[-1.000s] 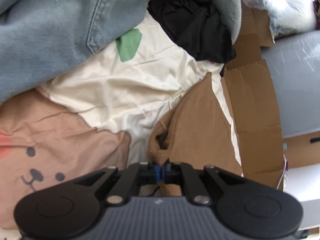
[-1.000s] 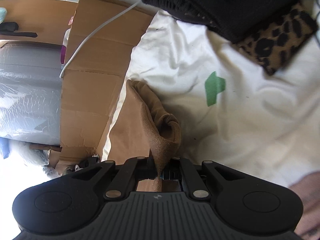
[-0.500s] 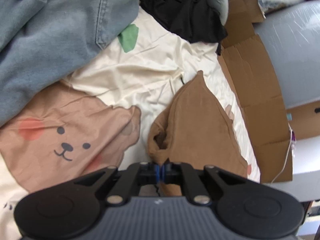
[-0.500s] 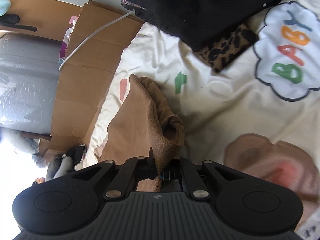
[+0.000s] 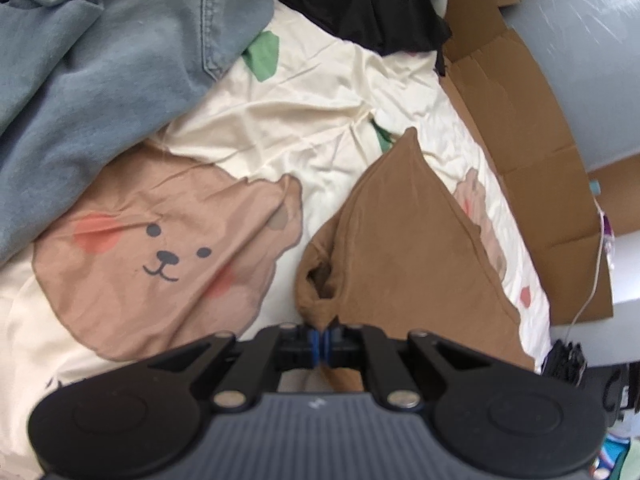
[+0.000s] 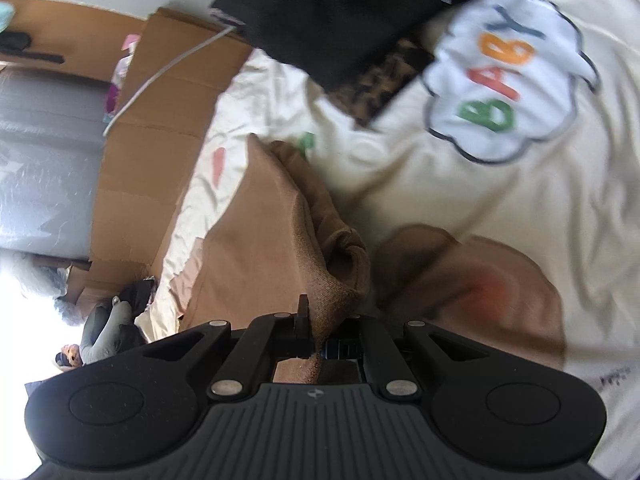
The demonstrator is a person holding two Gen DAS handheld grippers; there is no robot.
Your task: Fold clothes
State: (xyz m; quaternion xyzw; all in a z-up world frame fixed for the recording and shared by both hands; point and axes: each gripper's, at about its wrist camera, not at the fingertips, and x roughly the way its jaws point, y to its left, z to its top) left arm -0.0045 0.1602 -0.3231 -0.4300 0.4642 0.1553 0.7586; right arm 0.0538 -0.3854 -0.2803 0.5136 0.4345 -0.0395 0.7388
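Cream bedsheet (image 5: 320, 120) printed with a bear face (image 5: 164, 256) and, in the right wrist view, a cloud reading "BABY" (image 6: 502, 76), spread over a bed and crowded with laundry. Flattened cardboard (image 5: 532, 168) along the bed's edge, a white cable (image 6: 168, 68) trailing across it, a grey plastic-wrapped bulk (image 5: 592, 64) beyond. Blue denim garment (image 5: 112, 60) heaped at the upper left of the left wrist view, cut off by the frame; black clothing (image 5: 372, 8) bunched above, its kind hard to make out. In the right wrist view a black folded item (image 6: 352, 12) blurred and partly covering a leopard-print piece (image 6: 384, 88), most of that hidden. Bright washed-out corner at lower left there, details unreadable. Brown garment (image 5: 404, 248) lying on the sheet near the cardboard side, rising to a point at its far end, a rolled opening near the tools; its near edge hidden behind both tool bodies. Left tool (image 5: 322, 340) clenched on the brown garment's near hem, blue pads pressed together with cloth pinched between. Right tool (image 6: 320, 340) likewise clamped tight on a fold of the same brown garment (image 6: 280, 248).
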